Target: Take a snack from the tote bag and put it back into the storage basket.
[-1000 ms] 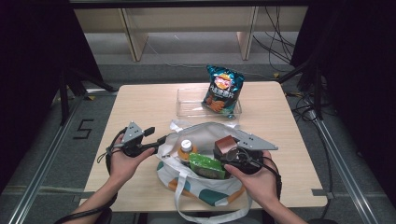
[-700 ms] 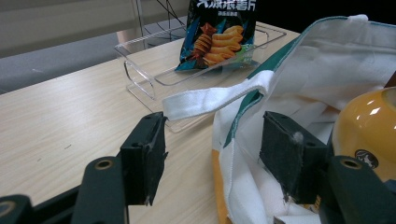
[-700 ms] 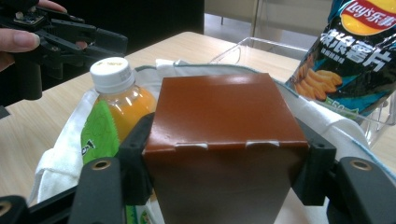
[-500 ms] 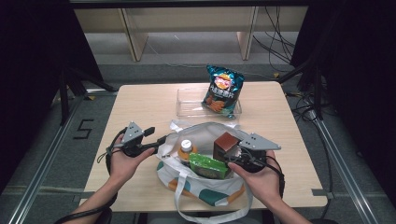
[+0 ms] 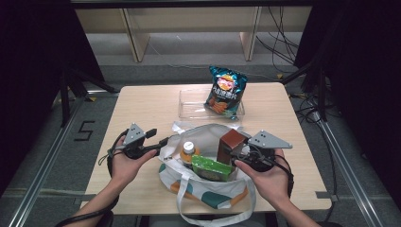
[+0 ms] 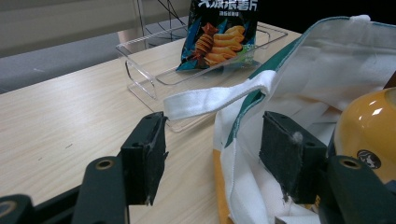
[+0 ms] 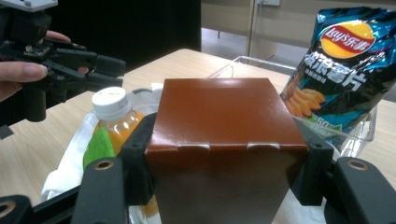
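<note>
A white tote bag (image 5: 208, 189) with teal and orange patches lies open near the table's front edge. In it are an orange juice bottle (image 5: 188, 150) and a green packet (image 5: 213, 168). My right gripper (image 5: 239, 153) is shut on a brown box (image 5: 231, 143), upright over the bag's right side; in the right gripper view the brown box (image 7: 224, 130) sits between both jaws. My left gripper (image 5: 160, 142) stands open at the bag's left rim. In the left gripper view the bag's rim (image 6: 243, 126) and white strap (image 6: 219, 97) lie between its parted jaws.
A blue chips bag (image 5: 226, 90) leans in a clear plastic tray (image 5: 194, 109) at the back middle of the table. Bare wood (image 5: 142, 109) lies left of the tray. Cables and dark stands surround the table.
The brown box has risen slightly in my right gripper. My left gripper has stayed at the bag's left rim.
</note>
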Demonstrator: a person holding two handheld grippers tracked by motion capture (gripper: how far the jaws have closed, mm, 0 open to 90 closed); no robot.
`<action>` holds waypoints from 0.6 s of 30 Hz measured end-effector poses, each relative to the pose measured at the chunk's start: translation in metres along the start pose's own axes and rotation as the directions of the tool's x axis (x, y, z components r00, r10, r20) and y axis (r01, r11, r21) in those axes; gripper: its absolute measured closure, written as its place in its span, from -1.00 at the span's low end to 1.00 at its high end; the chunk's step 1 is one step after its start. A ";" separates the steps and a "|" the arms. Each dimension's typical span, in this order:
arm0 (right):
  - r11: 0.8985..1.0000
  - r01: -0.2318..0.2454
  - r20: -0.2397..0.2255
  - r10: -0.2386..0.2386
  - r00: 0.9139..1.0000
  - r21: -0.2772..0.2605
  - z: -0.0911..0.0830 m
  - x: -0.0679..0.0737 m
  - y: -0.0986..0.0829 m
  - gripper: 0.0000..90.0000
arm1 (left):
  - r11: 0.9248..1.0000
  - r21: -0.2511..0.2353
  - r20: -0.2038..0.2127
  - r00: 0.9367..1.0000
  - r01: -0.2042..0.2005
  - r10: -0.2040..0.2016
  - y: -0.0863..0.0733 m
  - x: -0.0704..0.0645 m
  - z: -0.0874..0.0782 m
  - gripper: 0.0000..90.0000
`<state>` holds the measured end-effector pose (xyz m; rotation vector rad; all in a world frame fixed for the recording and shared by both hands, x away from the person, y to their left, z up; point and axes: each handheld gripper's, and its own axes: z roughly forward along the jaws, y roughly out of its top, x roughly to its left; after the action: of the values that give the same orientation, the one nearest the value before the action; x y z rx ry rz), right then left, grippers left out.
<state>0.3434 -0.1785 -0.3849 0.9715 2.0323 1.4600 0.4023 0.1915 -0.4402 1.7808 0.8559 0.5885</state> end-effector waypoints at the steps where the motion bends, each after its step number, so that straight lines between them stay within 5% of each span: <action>1: 1.000 0.003 -0.001 -0.003 1.000 0.000 -0.001 -0.001 0.002 -0.13 | 1.000 0.000 0.000 1.000 0.001 -0.001 0.000 0.000 0.000 -0.12; 18: 0.999 -0.030 0.020 0.031 0.999 -0.029 -0.012 -0.008 0.025 -0.13 | 1.000 -0.008 -0.006 1.000 0.002 -0.002 0.001 0.001 -0.001 -0.11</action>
<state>0.3467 -0.1873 -0.3571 1.0059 1.9851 1.4840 0.4024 0.1927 -0.4392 1.7718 0.8586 0.5949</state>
